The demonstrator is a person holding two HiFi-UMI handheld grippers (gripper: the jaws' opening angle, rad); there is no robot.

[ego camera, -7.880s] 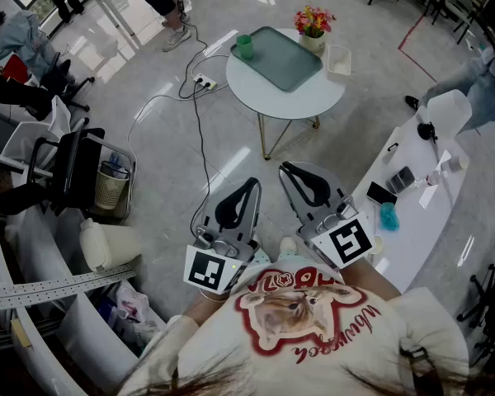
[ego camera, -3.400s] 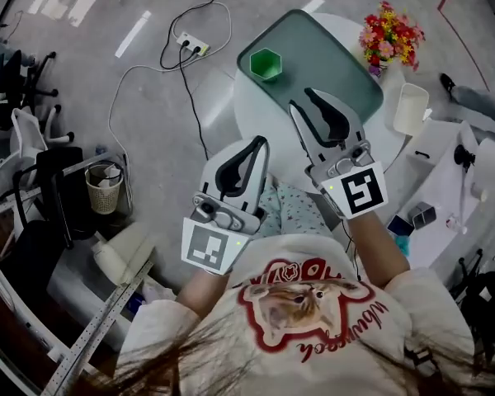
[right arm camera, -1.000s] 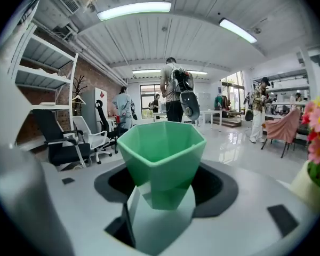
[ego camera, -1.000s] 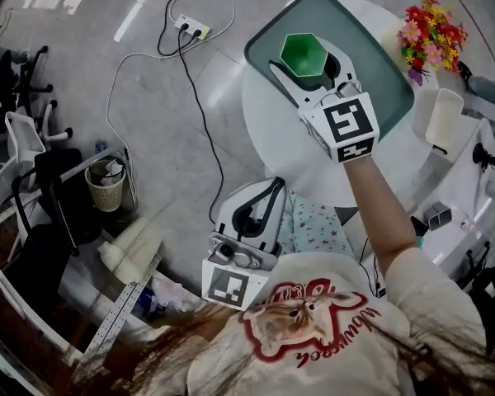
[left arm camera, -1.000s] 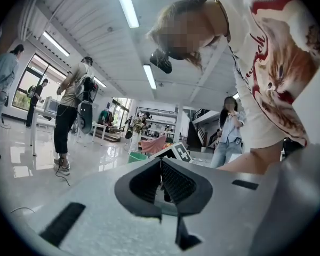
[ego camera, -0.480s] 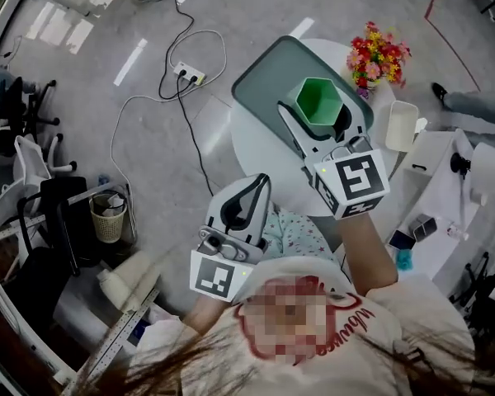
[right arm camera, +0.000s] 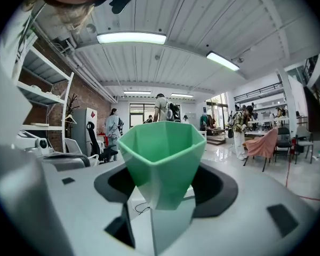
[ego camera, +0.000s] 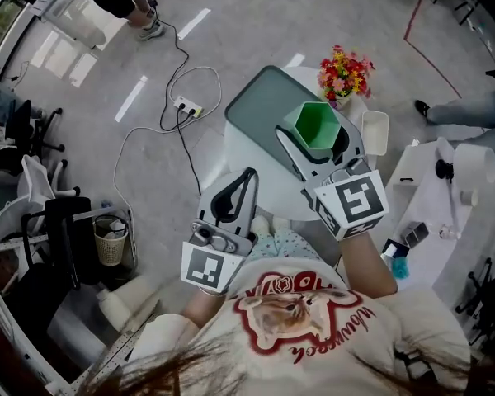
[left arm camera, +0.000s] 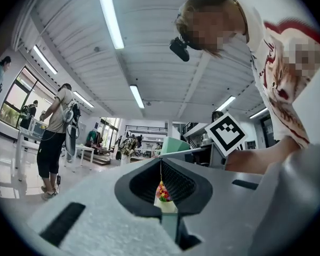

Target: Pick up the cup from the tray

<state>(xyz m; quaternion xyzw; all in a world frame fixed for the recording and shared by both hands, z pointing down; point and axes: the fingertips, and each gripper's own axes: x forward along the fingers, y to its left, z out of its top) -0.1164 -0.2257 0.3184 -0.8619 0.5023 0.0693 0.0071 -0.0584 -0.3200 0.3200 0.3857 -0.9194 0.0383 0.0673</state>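
A green hexagonal cup (ego camera: 318, 128) sits between the jaws of my right gripper (ego camera: 315, 139), held up over the right end of the grey-green tray (ego camera: 260, 110). In the right gripper view the cup (right arm camera: 160, 153) fills the middle, mouth towards the camera, with the right gripper (right arm camera: 162, 196) shut on its lower part and aimed up at the ceiling. My left gripper (ego camera: 249, 174) hangs shut near my body, left of the table. In its own view the left gripper (left arm camera: 161, 164) holds nothing and also points upward.
The tray lies on a small round white table (ego camera: 247, 167) beside a vase of flowers (ego camera: 344, 73) and a white container (ego camera: 373, 130). A power strip with cables (ego camera: 184, 106) lies on the floor at left. A long white desk (ego camera: 433, 196) stands at right.
My right gripper reached out to the cup on the tray, shut on it, and now holds it raised and drawn a little towards me. The left gripper stayed near my body.
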